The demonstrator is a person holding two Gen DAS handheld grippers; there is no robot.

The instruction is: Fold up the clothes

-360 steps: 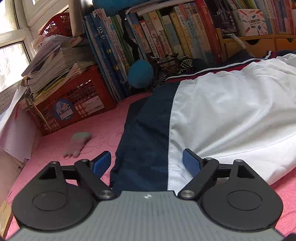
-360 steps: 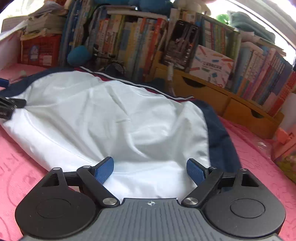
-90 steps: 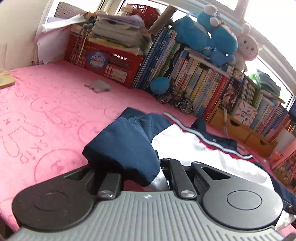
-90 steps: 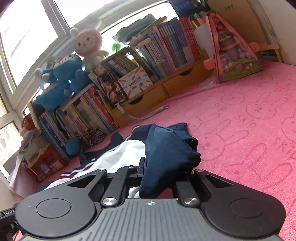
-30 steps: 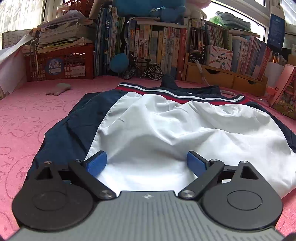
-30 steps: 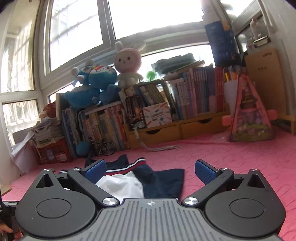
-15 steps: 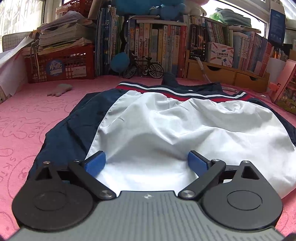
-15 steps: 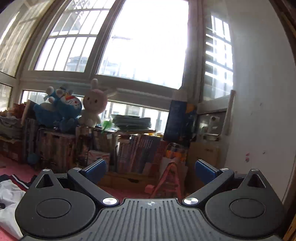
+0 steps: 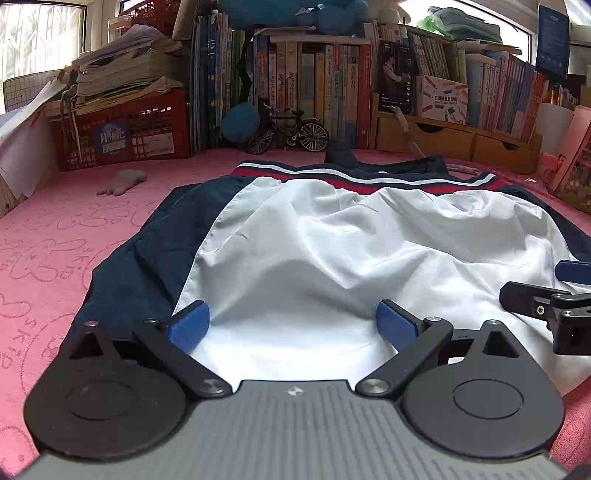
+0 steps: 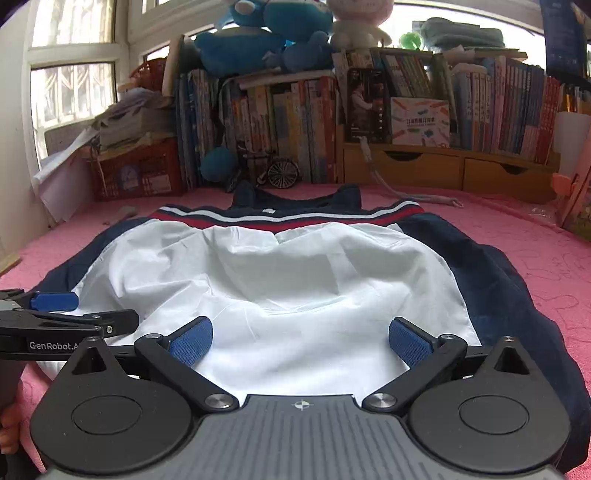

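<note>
A white and navy jacket [image 9: 332, 251] with a red and white stripe at its far end lies spread on the pink blanket [image 9: 55, 236]. My left gripper [image 9: 293, 325] hovers open over the jacket's near white edge, nothing between its blue pads. In the right wrist view the same jacket [image 10: 295, 273] fills the middle, and my right gripper [image 10: 301, 341] stands open over its near hem. Each gripper shows at the other view's edge: the right gripper [image 9: 554, 295] at the right, the left gripper [image 10: 62, 314] at the left.
A bookshelf [image 9: 332, 85] packed with books lines the far side, with a red crate [image 9: 122, 129] of papers at the left, a model bicycle [image 9: 288, 133], wooden drawers [image 9: 461, 140] and a small grey cloth [image 9: 122, 181]. Plush toys [image 10: 266, 33] sit atop the books.
The right gripper swung down from pointing at the window to hover over the jacket's near edge beside the left one. The left gripper has barely shifted. Both stay open.
</note>
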